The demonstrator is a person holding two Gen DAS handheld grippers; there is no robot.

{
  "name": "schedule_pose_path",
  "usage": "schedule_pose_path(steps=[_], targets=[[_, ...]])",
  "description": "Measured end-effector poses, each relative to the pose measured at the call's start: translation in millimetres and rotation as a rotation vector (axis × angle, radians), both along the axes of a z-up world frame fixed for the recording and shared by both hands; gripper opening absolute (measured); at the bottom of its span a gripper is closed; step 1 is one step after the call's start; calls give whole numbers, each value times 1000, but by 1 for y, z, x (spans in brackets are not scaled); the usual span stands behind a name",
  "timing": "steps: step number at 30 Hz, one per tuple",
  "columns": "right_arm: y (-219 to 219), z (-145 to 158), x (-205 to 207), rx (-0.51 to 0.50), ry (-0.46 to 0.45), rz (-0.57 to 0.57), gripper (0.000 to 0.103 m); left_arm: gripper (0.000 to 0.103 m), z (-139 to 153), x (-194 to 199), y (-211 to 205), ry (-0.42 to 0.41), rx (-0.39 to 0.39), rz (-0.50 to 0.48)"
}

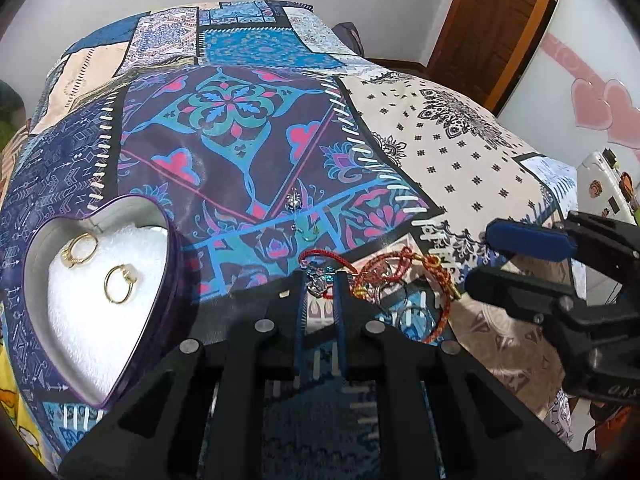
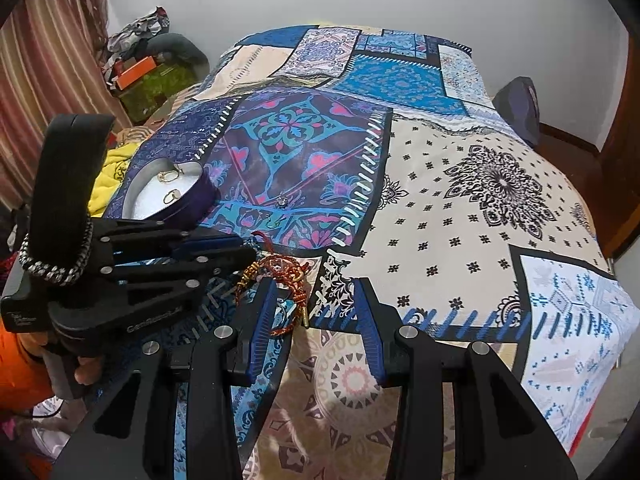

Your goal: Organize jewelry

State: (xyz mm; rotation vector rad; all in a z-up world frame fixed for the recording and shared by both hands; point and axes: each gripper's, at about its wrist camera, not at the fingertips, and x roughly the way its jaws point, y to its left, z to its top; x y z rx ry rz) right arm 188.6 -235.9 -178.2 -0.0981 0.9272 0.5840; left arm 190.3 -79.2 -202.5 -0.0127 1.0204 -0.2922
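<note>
Overall, a patchwork-print bedspread [image 1: 248, 128] covers the bed and fills both views. Wooden door [image 1: 492, 24] at far right of the left wrist view; striped curtain [image 2: 44, 64] at far left of the right wrist view.

Left gripper [image 1: 321, 285]: jaws nearly together, pinched on a small silver charm with teal beads [image 1: 318, 280] that sits on a red cord bracelet [image 1: 326, 258]. The cord arcs just beyond the fingertips, resting on the bedspread. A hand [image 2: 86, 372] grips the handle from below.

Right gripper [image 2: 316, 304]: fingers clearly apart, nothing between the pads, only bedspread showing in the gap. It hovers just beside the jewelry pile.

Heart-shaped tin [image 1: 170, 280], purple wall, white padded lining, lies open to the left of the left gripper, near but not touching.

Braided red-gold cord bracelet [image 1: 400, 268] is tangled in a loose heap directly right of the held charm, gold end caps showing.

Two gold rings [image 1: 120, 282] lie apart on the tin's lining.

A small silver pendant piece [image 1: 295, 200] lies alone on the bedspread, beyond the pile.
</note>
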Motion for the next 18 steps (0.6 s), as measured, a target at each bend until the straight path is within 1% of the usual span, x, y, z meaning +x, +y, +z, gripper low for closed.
schedule_pose_path(steps=[2, 4, 8, 11, 14, 18], targets=[[0, -1, 0, 7, 3, 5, 37, 12, 0, 1, -1, -5, 6, -4], [1, -1, 1, 11, 5, 11, 37, 9, 1, 0, -2, -14, 12, -3], [4, -1, 2, 23, 14, 26, 36, 9, 8, -8, 6, -35, -14, 19], [9, -2, 1, 23, 17, 46, 36, 9, 20, -17, 17, -59, -45, 41], [14, -5, 1, 18, 23, 61, 36, 9, 38, -29, 29, -99, -70, 59], [23, -11, 4, 27, 47, 75, 36, 9, 58, -40, 43, -137, -102, 69]])
